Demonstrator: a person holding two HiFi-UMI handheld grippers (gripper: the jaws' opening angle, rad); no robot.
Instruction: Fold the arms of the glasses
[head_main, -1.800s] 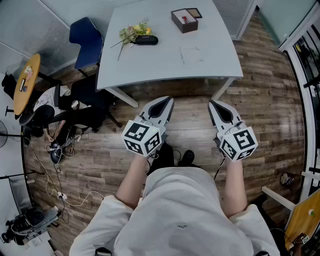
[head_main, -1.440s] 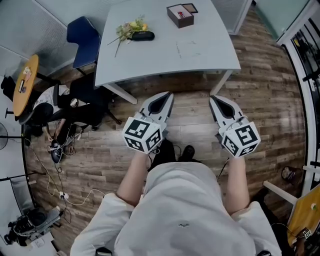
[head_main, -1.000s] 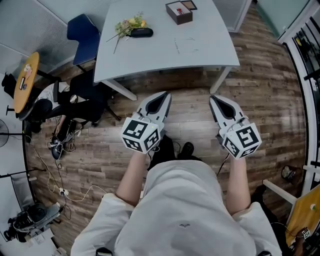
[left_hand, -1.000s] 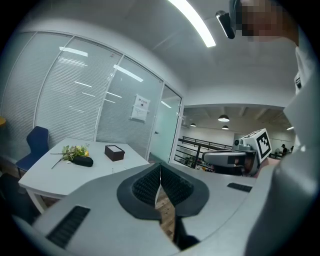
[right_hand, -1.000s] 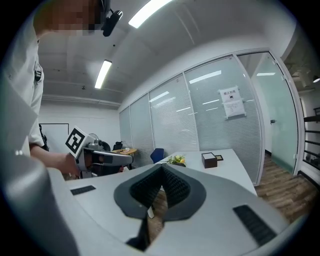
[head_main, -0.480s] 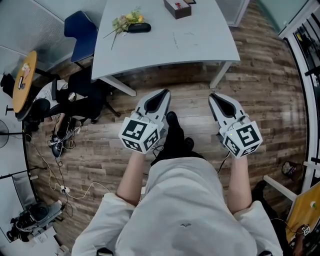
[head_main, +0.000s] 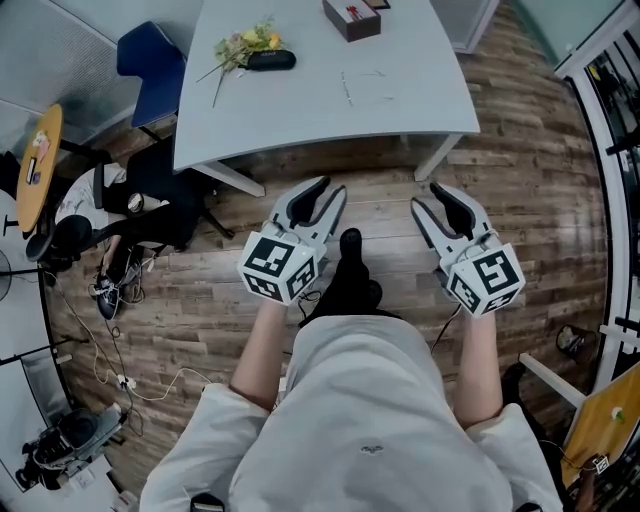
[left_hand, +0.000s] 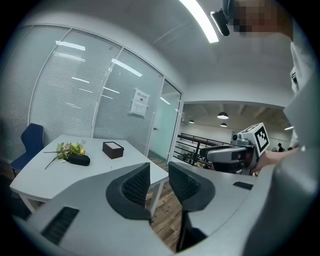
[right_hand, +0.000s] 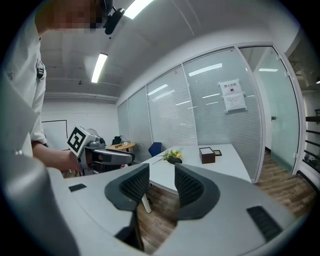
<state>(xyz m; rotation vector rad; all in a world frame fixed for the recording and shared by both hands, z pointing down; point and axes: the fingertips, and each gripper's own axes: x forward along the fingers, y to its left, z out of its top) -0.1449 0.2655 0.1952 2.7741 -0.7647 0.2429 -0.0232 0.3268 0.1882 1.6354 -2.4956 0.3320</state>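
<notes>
The glasses (head_main: 362, 85) show only as a faint thin outline on the grey table (head_main: 300, 115), far ahead of both grippers. My left gripper (head_main: 322, 192) and right gripper (head_main: 432, 196) hang side by side over the wooden floor, short of the table's near edge. Both have just been opening, and their jaws stand apart with nothing between them. The left gripper view shows its ribbed pads (left_hand: 136, 184) parted, with the right gripper (left_hand: 225, 152) off to the side. In the right gripper view the pads (right_hand: 186, 187) are parted too, and the left gripper (right_hand: 107, 157) is beside it.
On the table lie a flower sprig (head_main: 245, 42), a black case (head_main: 270, 60) and a dark box (head_main: 350, 18). A blue chair (head_main: 150, 65) and a dark chair (head_main: 160, 200) stand at the left. Cables (head_main: 110, 290) trail on the floor. Glass walls are behind the table.
Both grippers' jaws went from shut to parted. The person has stepped toward the table, one shoe now forward between the grippers, and the table sits nearer.
</notes>
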